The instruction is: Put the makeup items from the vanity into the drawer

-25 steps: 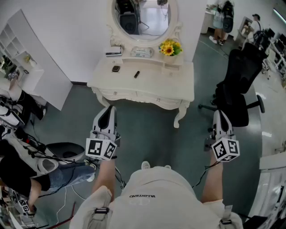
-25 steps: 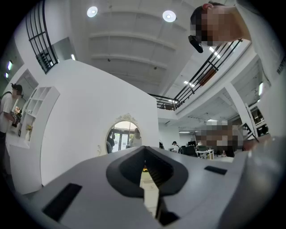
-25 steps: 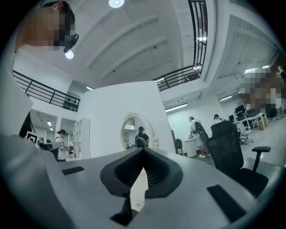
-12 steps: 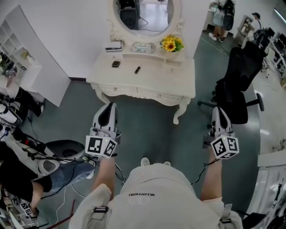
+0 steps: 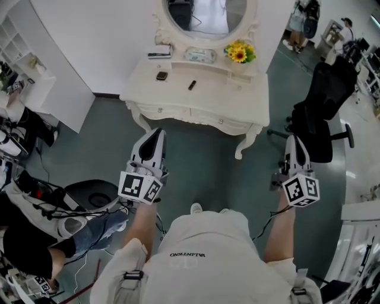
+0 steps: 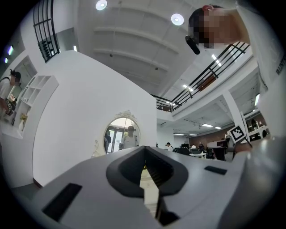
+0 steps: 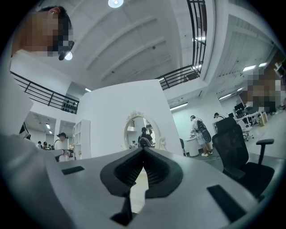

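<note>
Grippers first: your left gripper (image 5: 157, 135) and right gripper (image 5: 295, 142) are both clenched on nothing, held out short of the vanity (image 5: 234, 98). Nothing's started, by my read: the drawer (image 5: 191, 113) looks closed, and the compact (image 5: 161, 75) and dark stick (image 5: 192, 85) lie on top, well apart from you. Everything's left to do.

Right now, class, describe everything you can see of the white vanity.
The vanity is cream-white, seemingly painted wood, with a scalloped front, closed knobbed drawers and curved legs. An oval mirror rises at its back. It stands on the grey floor against the white wall, bearing yellow flowers and two small dark items.
</note>
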`<state>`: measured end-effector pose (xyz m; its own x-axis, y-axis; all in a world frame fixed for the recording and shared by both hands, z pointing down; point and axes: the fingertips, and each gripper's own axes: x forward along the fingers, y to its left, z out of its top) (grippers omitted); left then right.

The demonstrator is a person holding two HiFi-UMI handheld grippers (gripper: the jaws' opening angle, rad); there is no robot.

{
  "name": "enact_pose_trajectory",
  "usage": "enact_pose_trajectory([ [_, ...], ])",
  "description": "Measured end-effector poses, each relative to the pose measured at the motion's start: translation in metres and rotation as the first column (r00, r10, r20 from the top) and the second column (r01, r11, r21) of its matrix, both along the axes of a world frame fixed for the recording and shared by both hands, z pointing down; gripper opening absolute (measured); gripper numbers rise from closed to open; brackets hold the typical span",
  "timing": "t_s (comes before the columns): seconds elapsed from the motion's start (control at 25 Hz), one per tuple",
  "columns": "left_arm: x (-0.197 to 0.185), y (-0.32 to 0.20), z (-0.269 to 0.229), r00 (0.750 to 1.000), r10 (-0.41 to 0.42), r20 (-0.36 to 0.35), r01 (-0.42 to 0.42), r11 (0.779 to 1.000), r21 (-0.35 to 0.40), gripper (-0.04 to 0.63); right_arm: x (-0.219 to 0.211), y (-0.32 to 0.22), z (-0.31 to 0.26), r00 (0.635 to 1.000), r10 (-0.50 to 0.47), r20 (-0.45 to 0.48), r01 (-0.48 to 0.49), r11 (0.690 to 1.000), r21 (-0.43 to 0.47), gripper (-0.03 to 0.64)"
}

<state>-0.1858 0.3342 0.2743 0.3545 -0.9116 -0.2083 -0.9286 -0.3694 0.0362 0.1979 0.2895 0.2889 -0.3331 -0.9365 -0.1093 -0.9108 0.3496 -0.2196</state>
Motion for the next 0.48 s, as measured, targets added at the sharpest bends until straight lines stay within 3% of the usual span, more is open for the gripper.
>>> enact_pose_trajectory([
  [0.48,-0.004,-0.022,0.027,0.999,0.042,-0.028,-0.043,0.998,-0.053,0.003,-0.04,-0.025,0.017,0.999,-0.042,-0.025,0.041,0.998,-0.042,0.011],
])
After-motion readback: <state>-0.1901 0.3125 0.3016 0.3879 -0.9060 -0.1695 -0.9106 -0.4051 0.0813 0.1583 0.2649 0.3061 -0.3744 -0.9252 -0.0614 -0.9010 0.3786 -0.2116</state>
